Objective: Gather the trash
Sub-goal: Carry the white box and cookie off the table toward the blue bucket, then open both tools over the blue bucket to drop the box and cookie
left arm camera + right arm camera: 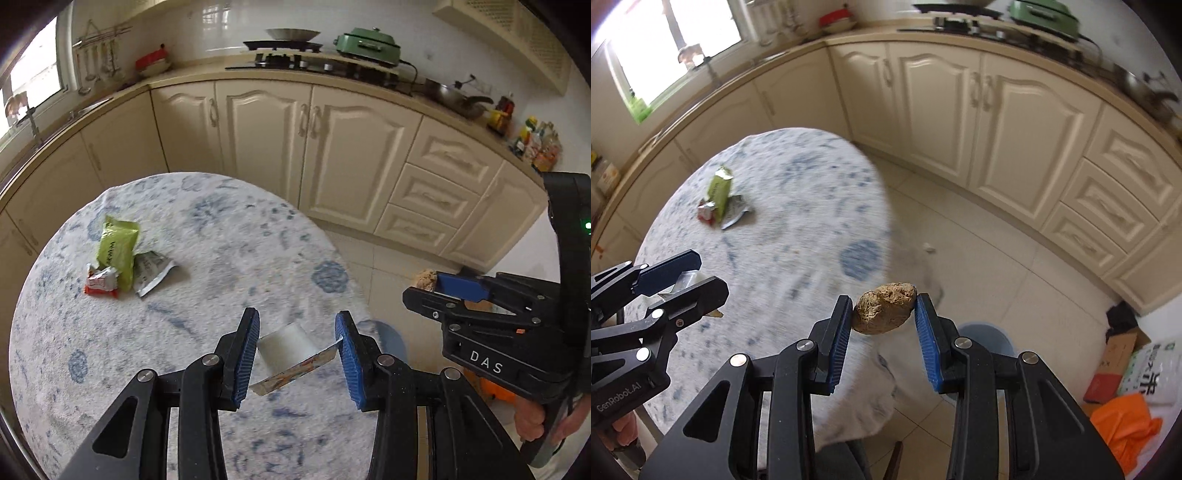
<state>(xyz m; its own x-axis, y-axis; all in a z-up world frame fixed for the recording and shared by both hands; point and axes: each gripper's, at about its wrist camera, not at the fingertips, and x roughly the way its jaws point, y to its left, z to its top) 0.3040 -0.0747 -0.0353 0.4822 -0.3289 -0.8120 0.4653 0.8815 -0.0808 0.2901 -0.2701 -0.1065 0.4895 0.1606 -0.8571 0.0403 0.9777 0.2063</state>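
Left wrist view gives us the left gripper, its jaws clamped on a small white cup with a peeled foil lid, held above the surface with its blue-flowered cloth. Only the right wrist view shows the right gripper head-on, jaws pressed against a brown crumbly lump held past the surface's edge, with a blue-grey bin on the floor below, partly hidden by the jaws. That view also shows a cardboard box and an orange bag beside the bin.

Three wrappers remain together on the far left of the surface: one green, one red and white, one silver. Cream cabinets curve behind the surface.
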